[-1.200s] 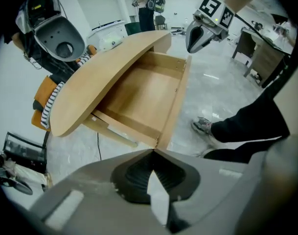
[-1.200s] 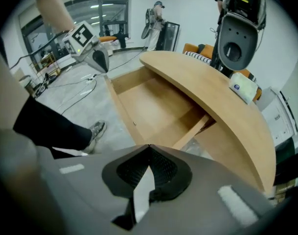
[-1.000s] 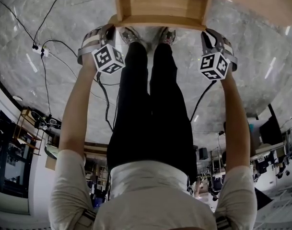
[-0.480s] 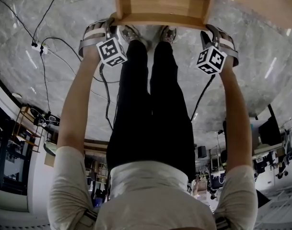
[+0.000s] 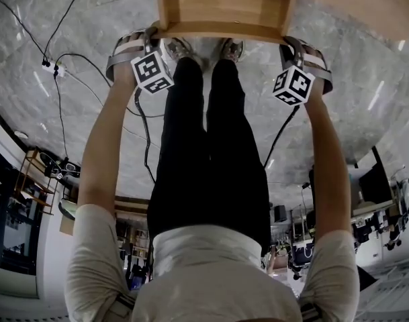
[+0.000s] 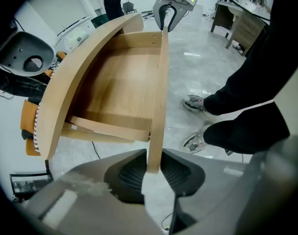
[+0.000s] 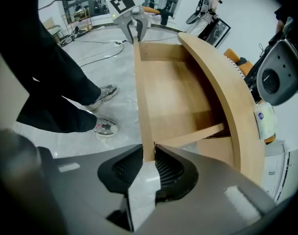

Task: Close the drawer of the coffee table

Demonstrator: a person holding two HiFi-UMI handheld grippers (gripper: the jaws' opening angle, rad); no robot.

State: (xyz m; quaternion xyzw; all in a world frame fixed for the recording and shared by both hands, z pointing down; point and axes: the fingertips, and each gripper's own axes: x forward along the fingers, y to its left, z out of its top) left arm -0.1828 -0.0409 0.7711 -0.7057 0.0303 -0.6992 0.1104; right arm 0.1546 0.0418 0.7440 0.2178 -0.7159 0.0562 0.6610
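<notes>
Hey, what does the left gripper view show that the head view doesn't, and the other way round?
Only the left gripper view: the left gripper clamped on the front panel, board between its pads, its jaws having just been closing onto it. Only the head view: the person's forearms and the left gripper's marker cube. Both: the open drawer, the person's shoes, and the right gripper at the panel's other end.

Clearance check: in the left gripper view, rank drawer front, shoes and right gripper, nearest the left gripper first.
1. Drawer front: between left gripper jaws, just closing on it.
2. Shoes: floor, right.
3. Right gripper: panel's far end, likewise closing on it.
</notes>
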